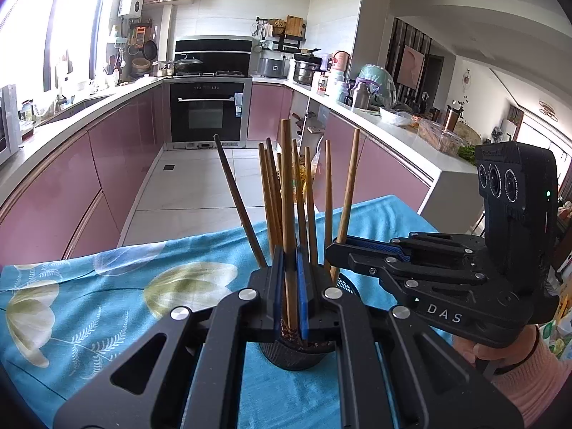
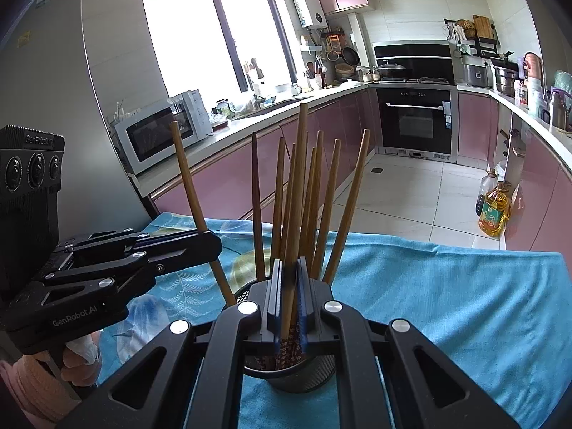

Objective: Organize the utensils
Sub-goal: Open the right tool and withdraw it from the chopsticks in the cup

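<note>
Blue flowered cloth (image 1: 107,296) covers the table. Nearest, the left gripper (image 1: 290,286) is clamped on one wooden chopstick (image 1: 288,214) standing in a dark mesh holder (image 2: 304,375); the right gripper (image 2: 289,296) pinches another chopstick (image 2: 298,186) there. Their housings read "DAS" and "GenRobot.AI". More chopsticks (image 2: 330,207) crowd around. Beyond: an oil bottle (image 2: 495,211), microwave (image 2: 157,136), oven (image 1: 207,111).

Your left tongs (image 1: 289,286) cover most of the holder (image 1: 286,352), so its base is lost. The chopsticks' (image 2: 296,193) lower ends vanish inside. Bottom right, the frame edge cuts off your sleeve (image 1: 536,375).
</note>
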A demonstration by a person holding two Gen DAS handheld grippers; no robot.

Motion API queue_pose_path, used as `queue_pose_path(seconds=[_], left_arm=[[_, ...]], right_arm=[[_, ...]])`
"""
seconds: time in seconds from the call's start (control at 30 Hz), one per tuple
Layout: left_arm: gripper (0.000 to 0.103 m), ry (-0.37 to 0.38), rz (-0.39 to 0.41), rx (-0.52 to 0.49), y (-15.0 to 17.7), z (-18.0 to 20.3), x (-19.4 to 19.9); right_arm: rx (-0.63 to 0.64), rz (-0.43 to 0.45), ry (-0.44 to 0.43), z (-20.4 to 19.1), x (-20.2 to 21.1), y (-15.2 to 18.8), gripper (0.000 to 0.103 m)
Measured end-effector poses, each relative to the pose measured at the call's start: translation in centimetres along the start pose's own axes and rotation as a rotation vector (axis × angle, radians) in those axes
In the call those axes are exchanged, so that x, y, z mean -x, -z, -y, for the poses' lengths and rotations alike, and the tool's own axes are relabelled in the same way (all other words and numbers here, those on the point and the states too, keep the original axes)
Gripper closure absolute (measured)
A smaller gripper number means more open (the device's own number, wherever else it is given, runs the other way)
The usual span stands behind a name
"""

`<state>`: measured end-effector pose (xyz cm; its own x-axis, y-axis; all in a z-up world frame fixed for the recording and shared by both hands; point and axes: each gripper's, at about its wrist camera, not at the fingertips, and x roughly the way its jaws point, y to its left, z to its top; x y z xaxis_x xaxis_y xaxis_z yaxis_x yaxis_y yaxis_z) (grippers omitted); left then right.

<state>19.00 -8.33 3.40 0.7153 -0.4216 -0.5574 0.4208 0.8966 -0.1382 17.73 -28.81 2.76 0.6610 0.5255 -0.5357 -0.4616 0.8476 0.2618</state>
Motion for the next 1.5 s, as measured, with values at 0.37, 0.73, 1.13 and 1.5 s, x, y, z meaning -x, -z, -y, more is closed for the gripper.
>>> queue_pose_path(seconds=[0.37,0.73,1.13,1.5], left_arm=[[0.095,-0.006,-0.009,0.014,0.2,-0.3,-1.0],[0.095,-0.017,-0.016,0.023,0.2,-0.5,-1.6],[0.095,-0.026,-0.024,0.034,0.3,-0.8,-2.2],[0.091,-0.037,-0.025,0.043,0.6,-1.1,-2.5]], right_arm=[[-0.014,-0.008,0.008,0.4,-0.7,0.0,0.096],[-0.026,-0.012,0.012,0.8,-1.1,-0.1,0.096],[-0.028,-0.011,0.018,0.9,-1.3,-0.1,0.095],[-0.031,-0.002,0.023,0.8,-1.3,0.1,0.095]])
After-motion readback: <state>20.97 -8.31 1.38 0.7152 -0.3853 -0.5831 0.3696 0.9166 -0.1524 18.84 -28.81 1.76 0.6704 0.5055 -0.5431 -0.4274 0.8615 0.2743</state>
